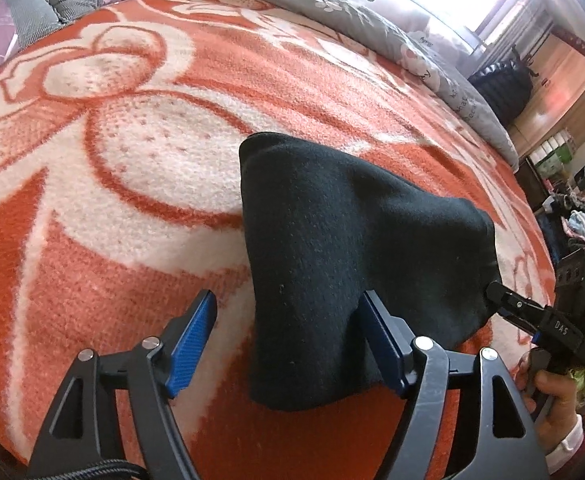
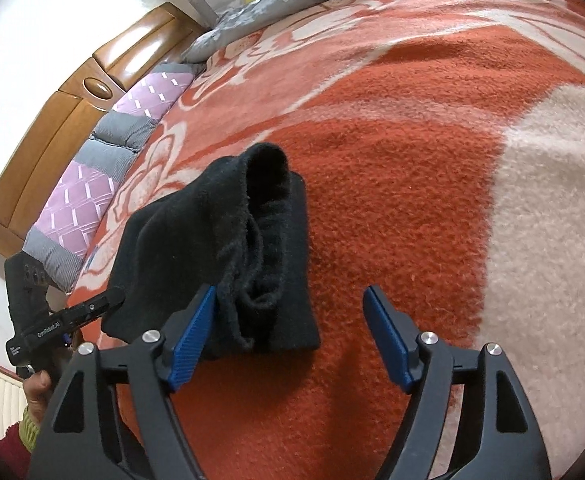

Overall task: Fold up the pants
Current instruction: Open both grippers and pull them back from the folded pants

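Both grippers [image 1: 290, 338] [image 2: 292, 336] open; folded pants [image 1: 344, 240] on blanket [image 1: 132, 160].

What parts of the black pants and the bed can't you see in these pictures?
- Pants: in the left wrist view the underside is hidden by the folded bundle itself, and its near right edge by the left gripper.
- Right gripper: in the right wrist view one pad covers the bundle's near corner.
- Blanket: its far edges are cut off by the round picture border.
- Writing on the grey quilt: too small and bent to read.
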`<state>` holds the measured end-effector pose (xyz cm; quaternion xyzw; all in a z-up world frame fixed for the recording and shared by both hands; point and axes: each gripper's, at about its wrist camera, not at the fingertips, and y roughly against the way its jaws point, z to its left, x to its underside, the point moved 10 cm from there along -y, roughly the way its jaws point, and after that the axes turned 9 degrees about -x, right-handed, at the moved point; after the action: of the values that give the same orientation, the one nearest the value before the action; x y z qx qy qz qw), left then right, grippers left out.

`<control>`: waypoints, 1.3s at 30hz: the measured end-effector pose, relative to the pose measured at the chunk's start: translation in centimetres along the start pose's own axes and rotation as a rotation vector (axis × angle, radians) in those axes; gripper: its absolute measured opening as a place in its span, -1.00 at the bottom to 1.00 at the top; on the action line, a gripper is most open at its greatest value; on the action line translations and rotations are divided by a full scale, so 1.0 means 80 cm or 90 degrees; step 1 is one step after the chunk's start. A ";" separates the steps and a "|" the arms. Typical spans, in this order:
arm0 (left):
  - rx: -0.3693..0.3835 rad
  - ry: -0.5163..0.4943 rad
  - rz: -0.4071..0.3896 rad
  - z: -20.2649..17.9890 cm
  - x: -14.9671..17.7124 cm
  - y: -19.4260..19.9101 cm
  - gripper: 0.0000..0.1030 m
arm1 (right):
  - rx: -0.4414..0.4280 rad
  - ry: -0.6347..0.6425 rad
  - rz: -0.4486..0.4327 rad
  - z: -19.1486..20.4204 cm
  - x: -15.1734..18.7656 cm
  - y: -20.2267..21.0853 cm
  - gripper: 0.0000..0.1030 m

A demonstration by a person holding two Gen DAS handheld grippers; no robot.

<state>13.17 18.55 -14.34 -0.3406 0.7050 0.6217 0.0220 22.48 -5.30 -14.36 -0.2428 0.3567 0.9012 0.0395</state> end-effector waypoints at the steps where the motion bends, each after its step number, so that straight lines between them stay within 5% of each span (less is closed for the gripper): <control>1: -0.002 -0.002 -0.001 0.000 0.002 0.001 0.43 | 0.002 0.000 -0.003 0.001 -0.001 0.001 0.46; 17: -0.060 -0.051 -0.051 -0.014 0.012 0.031 0.54 | 0.053 0.110 -0.022 0.051 0.001 0.013 0.48; 39: -0.176 -0.130 -0.211 -0.040 0.043 0.073 0.69 | 0.097 0.275 -0.127 0.096 0.048 0.029 0.76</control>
<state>8.79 14.09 -10.15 -0.3871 0.5414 0.7314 0.1483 15.39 -2.33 -9.90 -0.4601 0.3983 0.7905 0.0691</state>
